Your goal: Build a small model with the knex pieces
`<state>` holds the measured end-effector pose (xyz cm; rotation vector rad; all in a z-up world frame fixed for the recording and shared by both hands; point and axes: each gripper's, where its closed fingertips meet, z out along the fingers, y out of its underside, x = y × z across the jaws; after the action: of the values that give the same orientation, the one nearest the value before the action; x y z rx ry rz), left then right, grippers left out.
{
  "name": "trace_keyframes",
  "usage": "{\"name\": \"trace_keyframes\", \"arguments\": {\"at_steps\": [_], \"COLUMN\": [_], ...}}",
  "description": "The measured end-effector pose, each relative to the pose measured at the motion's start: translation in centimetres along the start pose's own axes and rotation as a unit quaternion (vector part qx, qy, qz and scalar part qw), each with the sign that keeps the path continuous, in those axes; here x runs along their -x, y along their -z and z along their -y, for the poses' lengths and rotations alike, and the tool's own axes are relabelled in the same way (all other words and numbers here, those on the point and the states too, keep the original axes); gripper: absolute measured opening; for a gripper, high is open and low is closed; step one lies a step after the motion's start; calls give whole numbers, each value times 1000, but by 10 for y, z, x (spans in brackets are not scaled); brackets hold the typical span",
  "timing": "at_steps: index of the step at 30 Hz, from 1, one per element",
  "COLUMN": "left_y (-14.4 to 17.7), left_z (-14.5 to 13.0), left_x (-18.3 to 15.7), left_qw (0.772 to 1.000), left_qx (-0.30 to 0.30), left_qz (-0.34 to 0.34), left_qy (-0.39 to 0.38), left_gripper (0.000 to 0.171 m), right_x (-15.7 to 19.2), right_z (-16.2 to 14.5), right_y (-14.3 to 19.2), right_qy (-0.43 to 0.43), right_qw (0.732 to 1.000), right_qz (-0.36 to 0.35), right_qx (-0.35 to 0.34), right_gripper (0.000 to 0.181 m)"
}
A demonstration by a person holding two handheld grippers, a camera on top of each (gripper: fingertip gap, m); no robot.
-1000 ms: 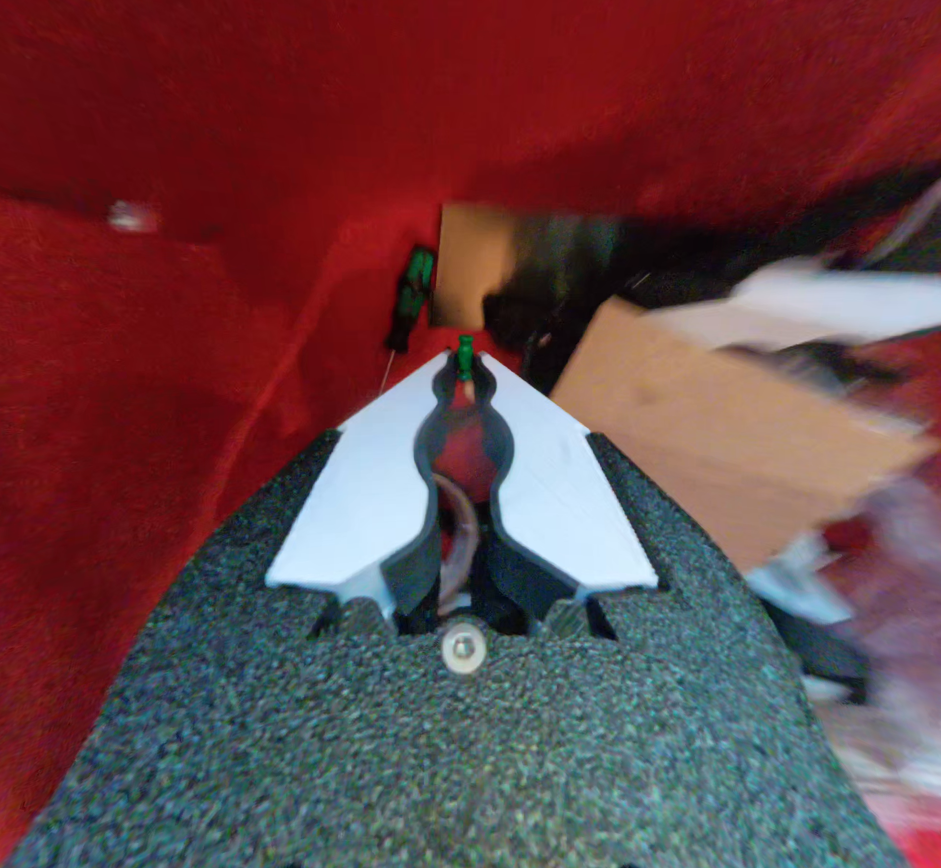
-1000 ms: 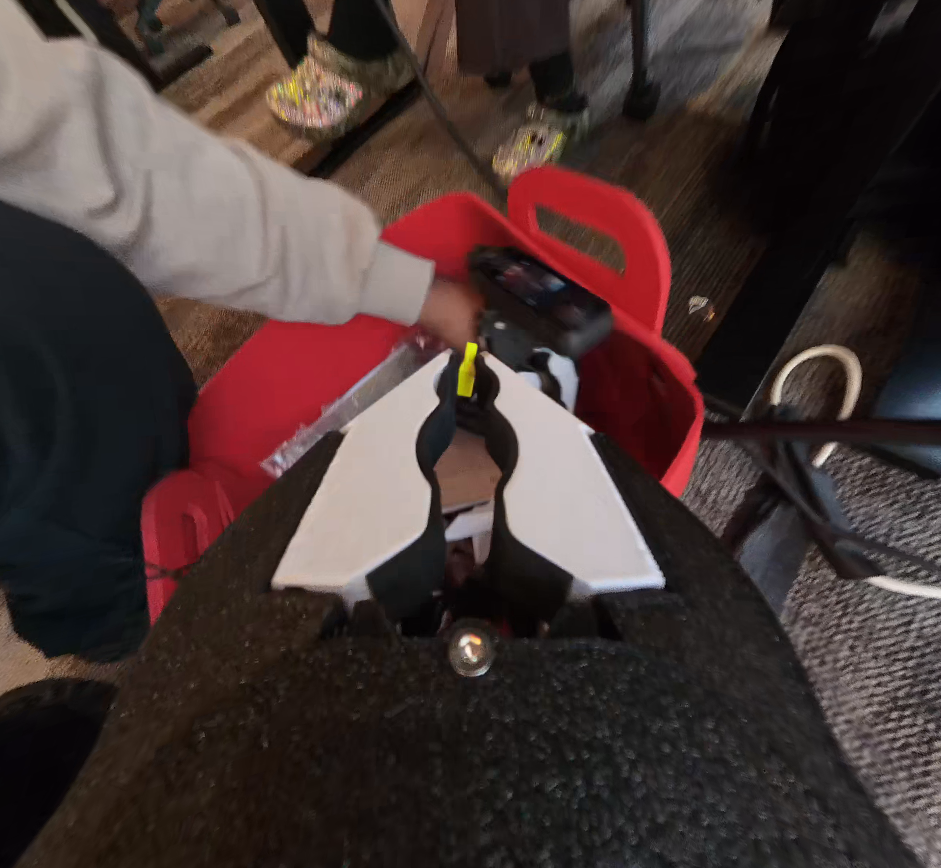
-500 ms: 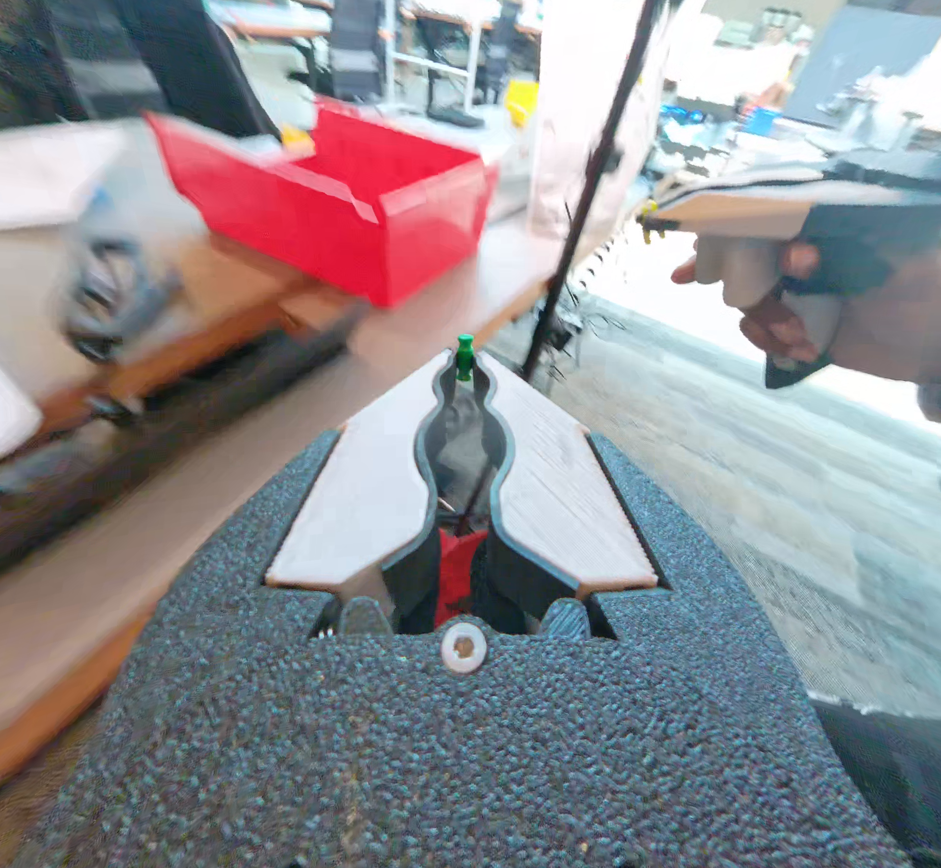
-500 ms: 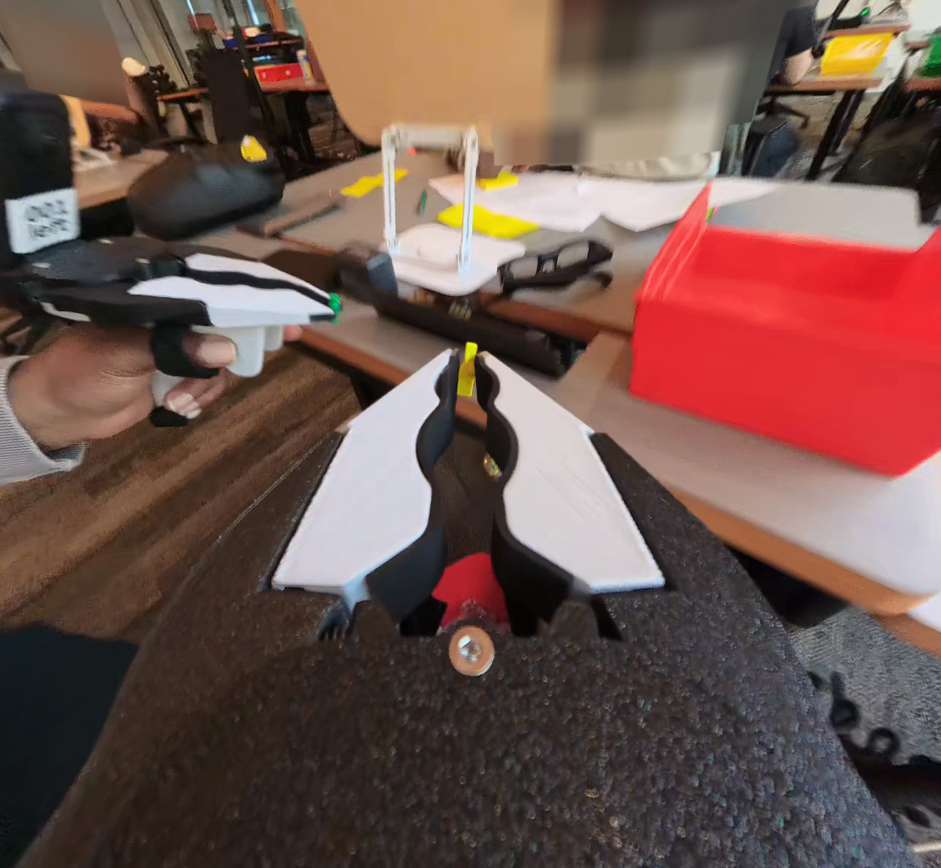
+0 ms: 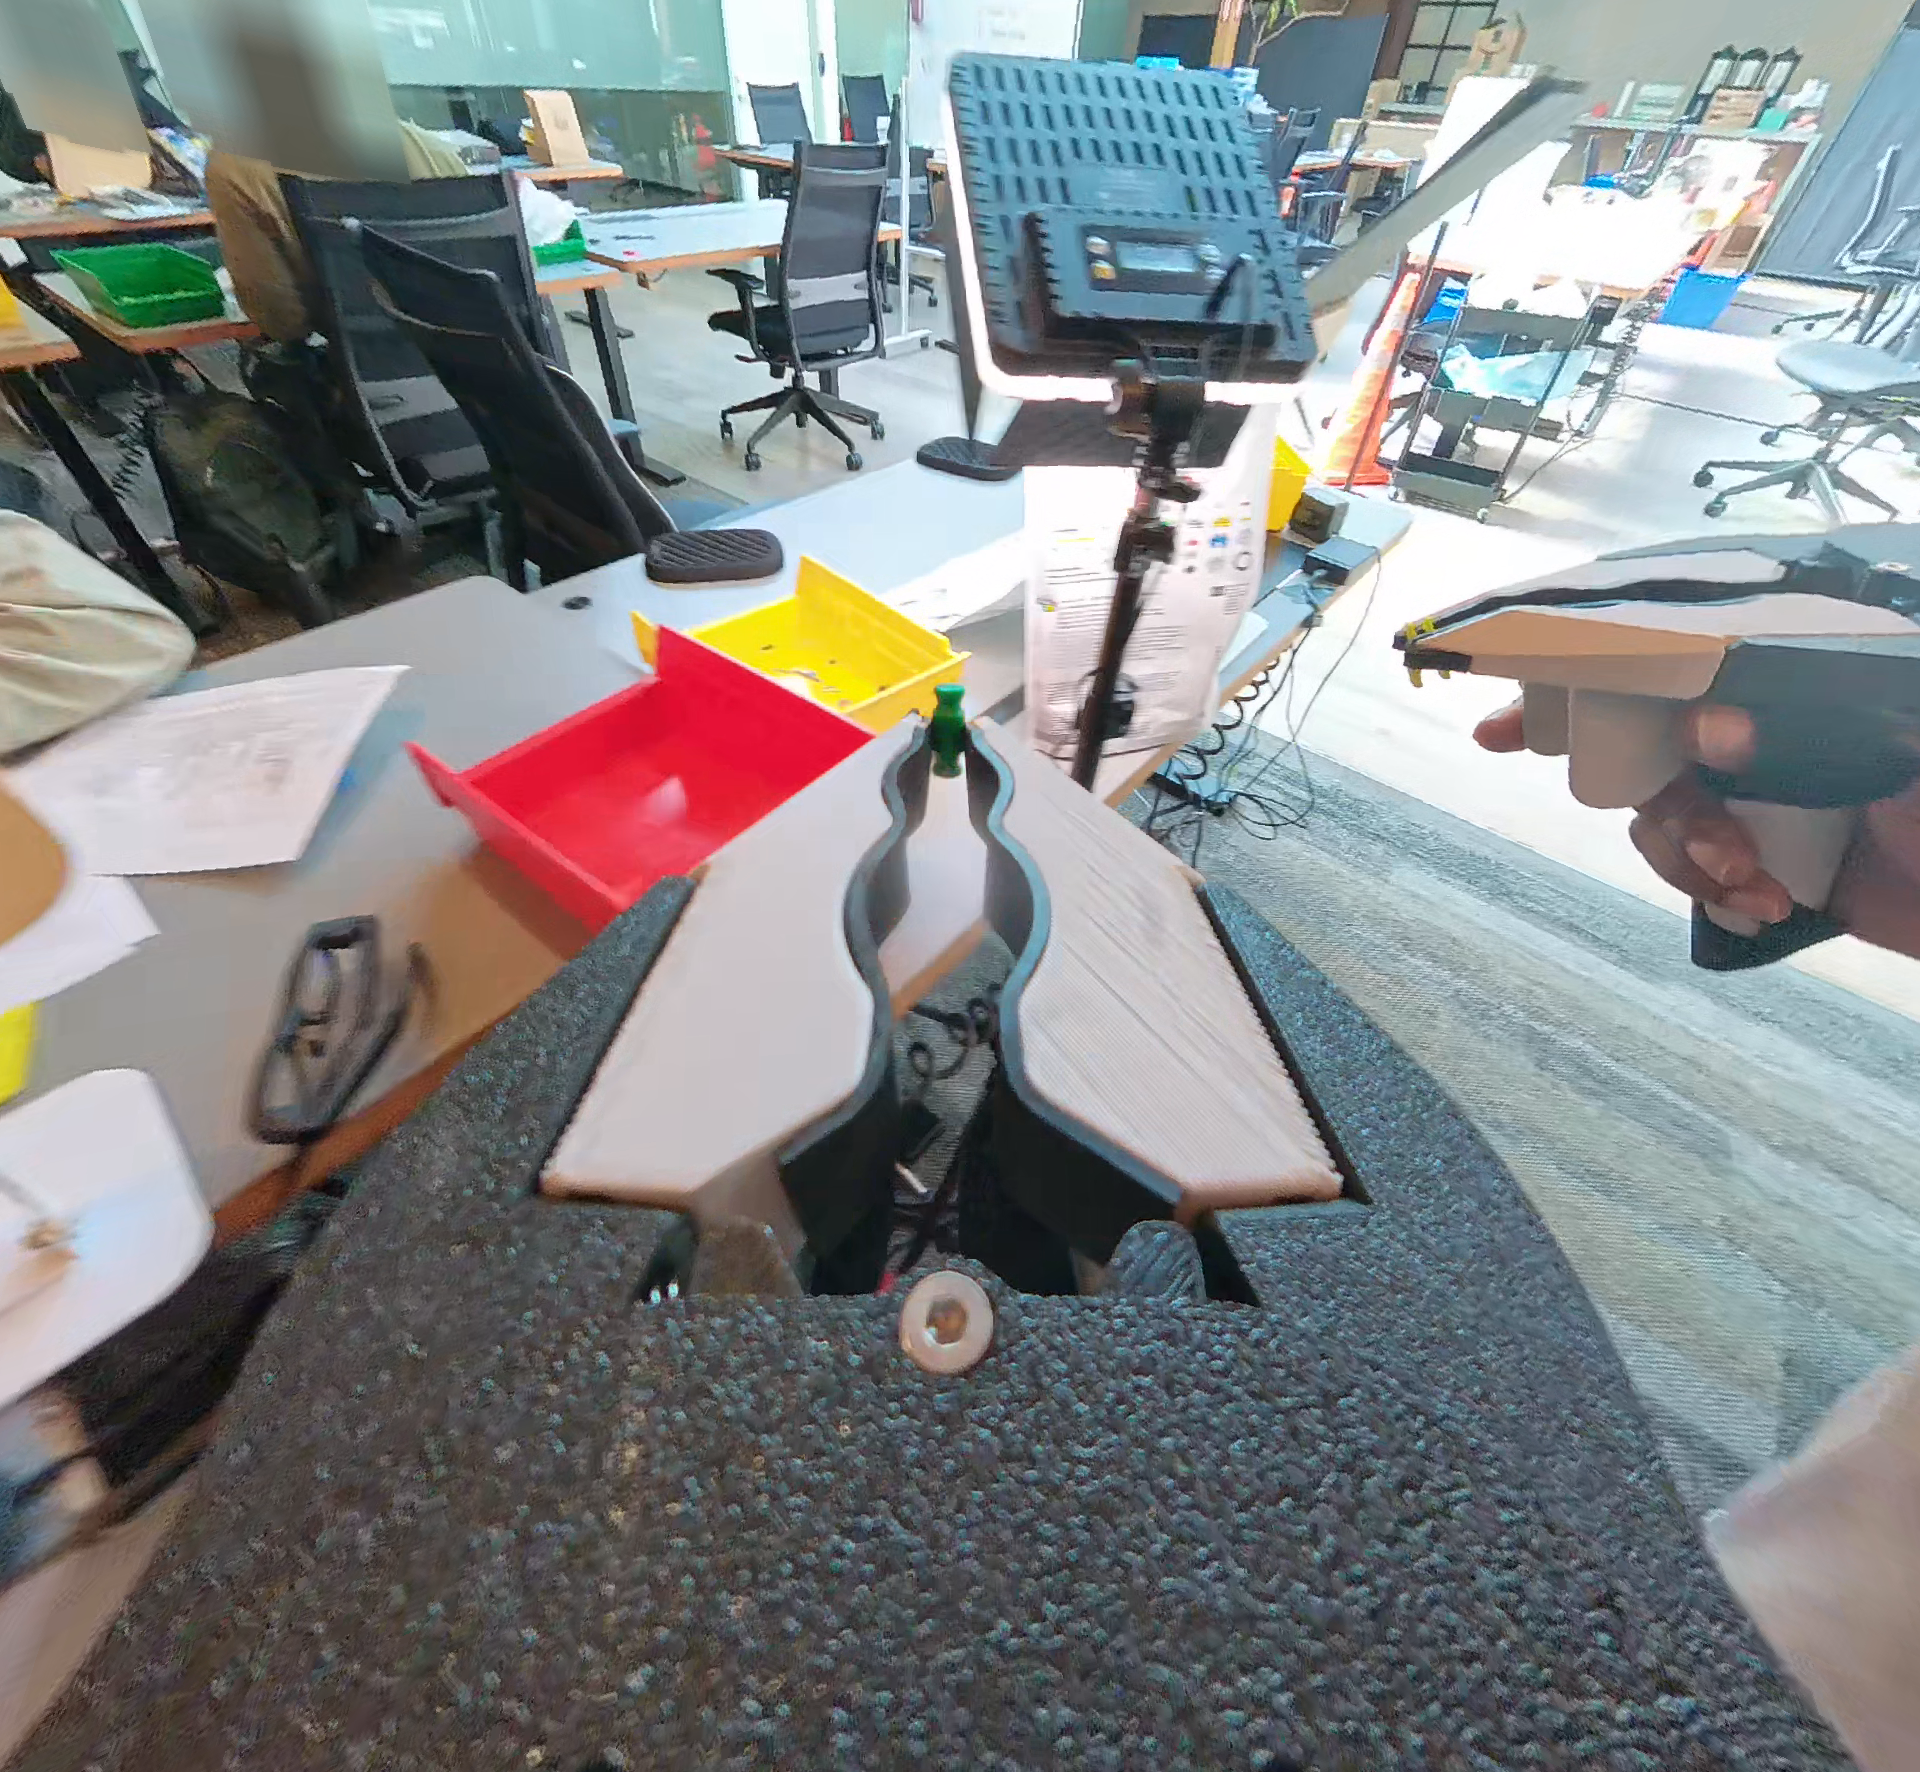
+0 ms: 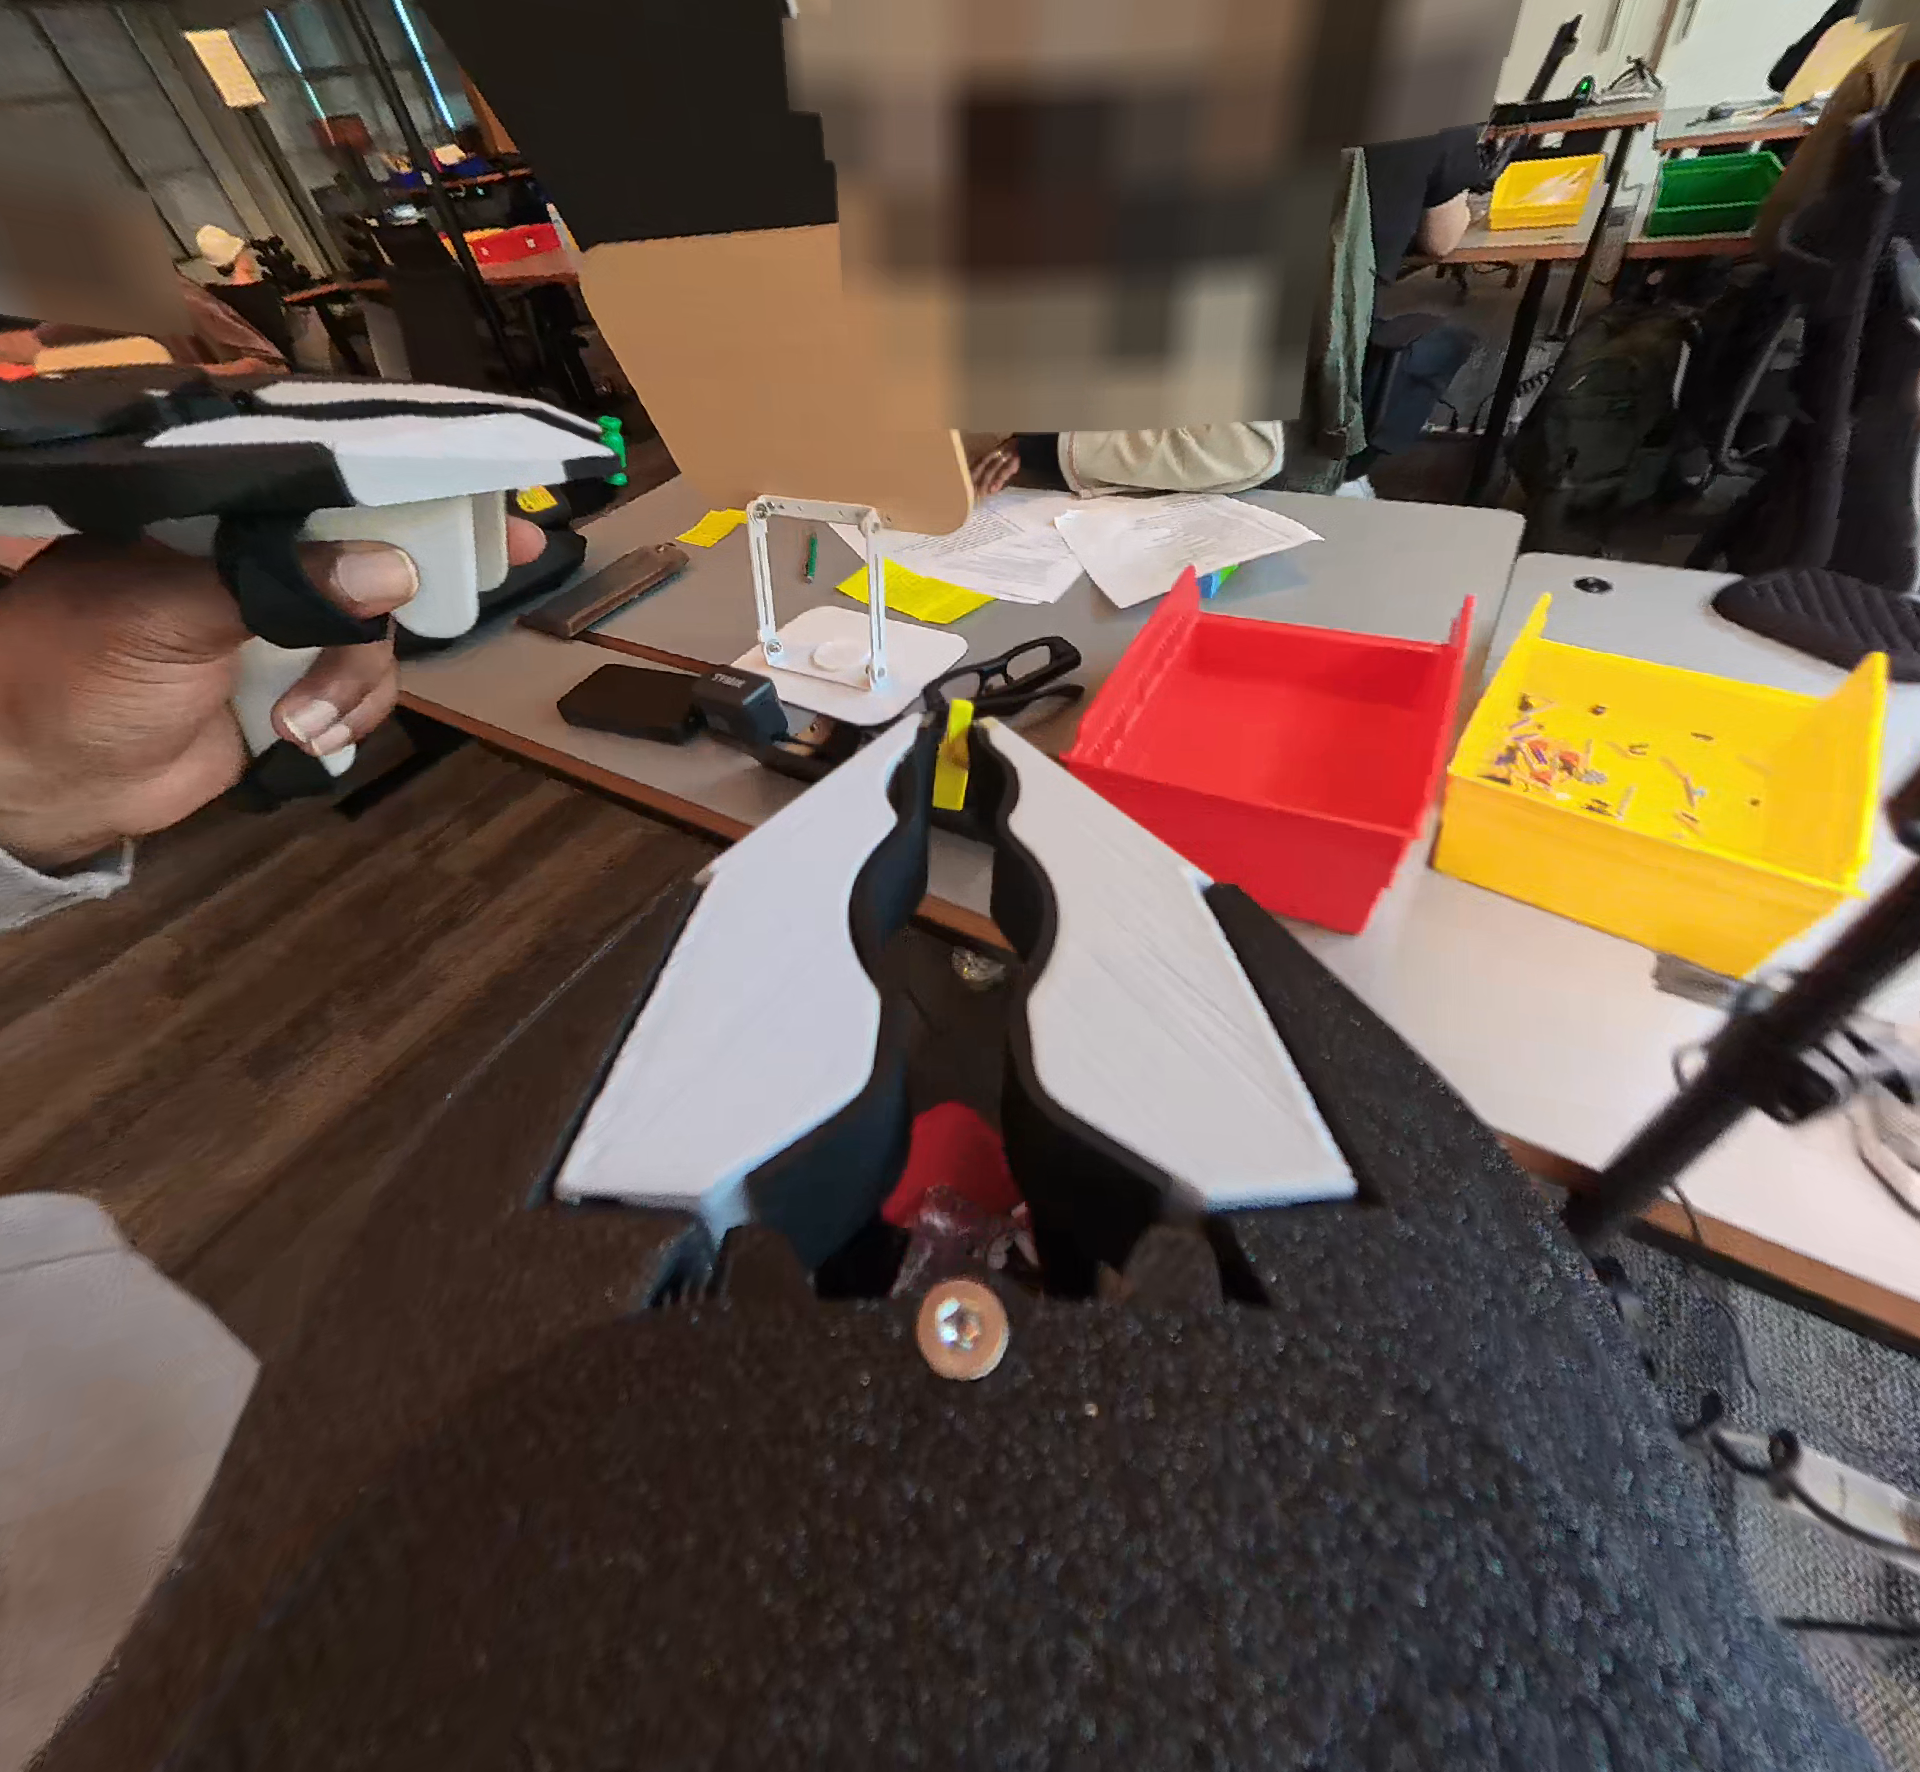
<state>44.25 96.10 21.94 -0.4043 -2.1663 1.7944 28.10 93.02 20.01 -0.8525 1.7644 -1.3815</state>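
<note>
Just both hand-held grippers (image 5: 945,735) (image 6: 951,746), tips closed.

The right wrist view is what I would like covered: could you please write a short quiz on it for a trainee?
1. True or false: the red bin holds scattered small parts.
2. What lies between the white stand and the red bin? A) glasses B) scissors C) a mug
3. Is the right gripper open or shut?

Key: 1 false, the small parts lie in the yellow bin; 2 A, the glasses; 3 shut, holding nothing.
</note>
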Motion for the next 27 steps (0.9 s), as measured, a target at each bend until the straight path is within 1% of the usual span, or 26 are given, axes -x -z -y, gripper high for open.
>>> {"name": "trace_keyframes", "arguments": {"at_steps": [3,5,6,8,11,14,16,18,20,21,24,25,27], "left_y": [-35,-70,-88,-131,-201,-267,-314,-365,-422,-453,-557,-595,-677], "left_z": [-6,-3,3,15,21,24,18,6,-7,-13,-24,-25,-20], "left_x": [-83,-151,-186,-266,-378,-469,-516,-555,-591,-610,-667,-685,-720], "left_qw": [1000,1000,999,997,985,963,951,941,929,923,902,898,893], "left_qx": [17,25,20,14,26,40,51,62,75,78,77,74,67], "left_qz": [7,9,-3,-60,-167,-264,-303,-332,-360,-374,-422,-432,-445], "left_qy": [2,18,31,39,20,47,39,30,42,47,48,44,23], "left_gripper": [6,6,6,6,6,6,6,6,6,6,6,6,6], "right_x": [-35,-67,-84,-125,-193,-264,-308,-351,-396,-422,-518,-555,-631], "right_z": [-12,-22,-24,-24,-22,-26,-31,-43,-59,-67,-85,-86,-75], "right_y": [84,147,179,243,330,401,437,466,492,507,562,581,618], "right_qy": [2,14,19,31,42,27,-9,-59,-89,-89,-60,-53,-57], "right_qw": [1000,1000,999,999,997,991,985,977,968,964,949,943,932], "right_qz": [13,13,11,-6,-54,-124,-170,-204,-235,-252,-303,-317,-342], "right_qx": [0,22,29,42,45,40,23,3,2,12,68,83,106], "right_gripper": [4,4,4,4,4,4,5,5,5,5,5,5,5]}}
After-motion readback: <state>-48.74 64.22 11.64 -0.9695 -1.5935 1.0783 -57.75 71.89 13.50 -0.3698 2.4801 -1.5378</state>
